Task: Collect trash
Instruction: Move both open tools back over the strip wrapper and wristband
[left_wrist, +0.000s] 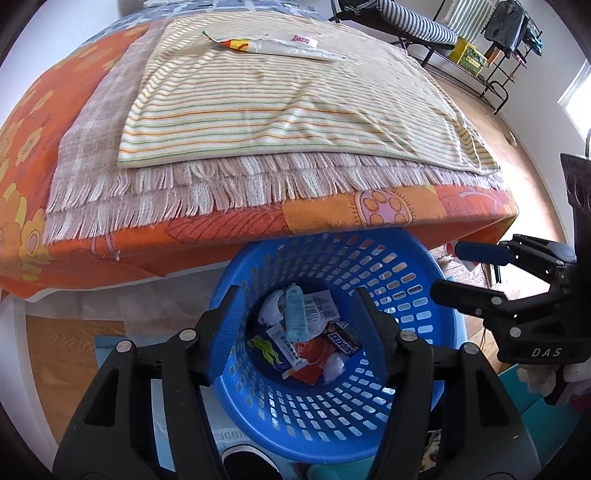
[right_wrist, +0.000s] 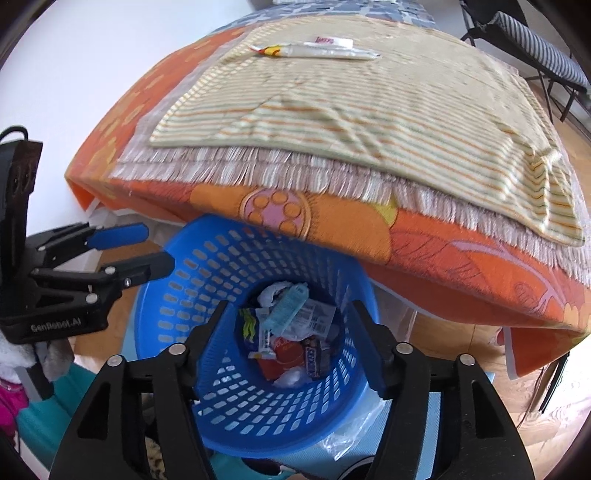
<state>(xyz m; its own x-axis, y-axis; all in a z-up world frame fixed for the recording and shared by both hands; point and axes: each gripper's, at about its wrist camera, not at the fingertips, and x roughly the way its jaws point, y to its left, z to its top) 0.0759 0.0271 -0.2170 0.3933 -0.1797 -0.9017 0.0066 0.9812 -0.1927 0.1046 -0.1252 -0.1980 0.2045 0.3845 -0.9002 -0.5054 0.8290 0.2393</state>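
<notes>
Your surface (left_wrist: 332, 218) fills the far half of both views under an orange flowered cloth, a fringed blanket (left_wrist: 92, 155) and a striped towel (left_wrist: 280, 110); its near edge overhangs the far rim of the blue basket (left_wrist: 424, 332). The basket stands on the floor below you, mouth unobstructed. Your left tongs (left_wrist: 295, 332) and right tongs (right_wrist: 291, 345) both hang spread and empty above it, side by side with room between. Wrappers (left_wrist: 306, 332) lie heaped in the basket's bottom. A long wrapper (left_wrist: 273, 46) lies near the towel's far edge.
</notes>
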